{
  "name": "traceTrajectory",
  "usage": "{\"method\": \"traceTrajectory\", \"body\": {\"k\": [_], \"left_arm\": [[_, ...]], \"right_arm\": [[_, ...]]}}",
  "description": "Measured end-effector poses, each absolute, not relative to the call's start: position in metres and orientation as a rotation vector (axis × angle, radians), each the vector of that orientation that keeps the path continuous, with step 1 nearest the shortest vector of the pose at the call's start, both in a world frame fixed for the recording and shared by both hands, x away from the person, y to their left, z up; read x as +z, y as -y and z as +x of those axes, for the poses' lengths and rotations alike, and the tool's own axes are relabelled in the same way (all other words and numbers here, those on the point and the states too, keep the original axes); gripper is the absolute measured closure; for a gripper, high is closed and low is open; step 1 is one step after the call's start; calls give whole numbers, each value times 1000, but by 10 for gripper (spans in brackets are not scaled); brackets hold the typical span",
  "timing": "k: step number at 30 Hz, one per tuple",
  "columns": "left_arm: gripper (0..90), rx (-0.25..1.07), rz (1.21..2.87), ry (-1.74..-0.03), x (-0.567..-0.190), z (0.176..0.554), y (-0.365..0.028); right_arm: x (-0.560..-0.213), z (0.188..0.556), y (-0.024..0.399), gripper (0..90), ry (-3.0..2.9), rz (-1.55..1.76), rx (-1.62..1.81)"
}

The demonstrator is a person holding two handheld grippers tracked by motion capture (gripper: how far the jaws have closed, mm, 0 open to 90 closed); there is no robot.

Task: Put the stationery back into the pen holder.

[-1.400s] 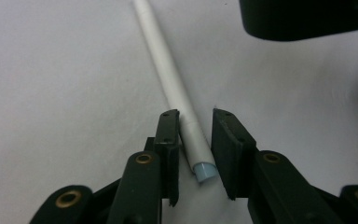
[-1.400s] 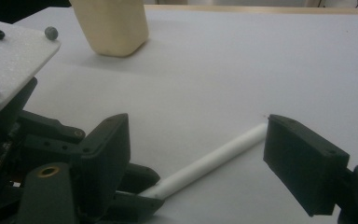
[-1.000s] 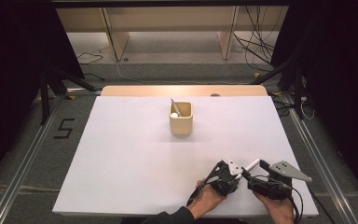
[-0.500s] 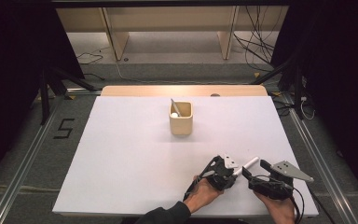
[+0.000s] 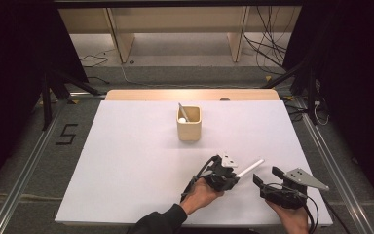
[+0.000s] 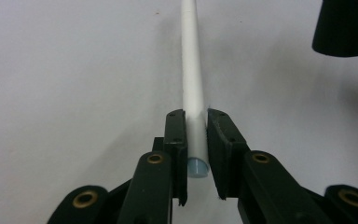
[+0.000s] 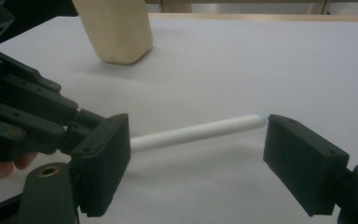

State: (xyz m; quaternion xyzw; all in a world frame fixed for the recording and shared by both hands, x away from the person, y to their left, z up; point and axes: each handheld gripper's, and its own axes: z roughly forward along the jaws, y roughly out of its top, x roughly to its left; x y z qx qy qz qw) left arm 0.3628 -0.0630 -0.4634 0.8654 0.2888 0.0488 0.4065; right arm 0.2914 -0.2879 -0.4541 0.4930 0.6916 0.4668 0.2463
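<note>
Left gripper (image 5: pixel 231 174) squeezes one end of the white stick (image 5: pixel 250 168), holding it above the surface (image 5: pixel 126 161) to carry it. Right gripper (image 5: pixel 269 176) waits nearby, jaws wide apart.

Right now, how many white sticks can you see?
2: one white stick clamped in the left tool, one standing in the wooden cup; the cup may hide more.

Bright, even light; soft shadows
</note>
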Motion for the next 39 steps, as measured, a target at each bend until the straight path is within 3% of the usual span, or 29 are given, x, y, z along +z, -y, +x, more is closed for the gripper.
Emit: {"method": "traceTrajectory", "body": {"k": [17,39], "left_arm": [[781,69,2195,-719,-434,366,-30],[781,33,2262,-658,-427,354,-50]], "right_arm": [[-448,283,241,224,-2046,976,1242],[-451,280,177,228,-2099,548,948]]}}
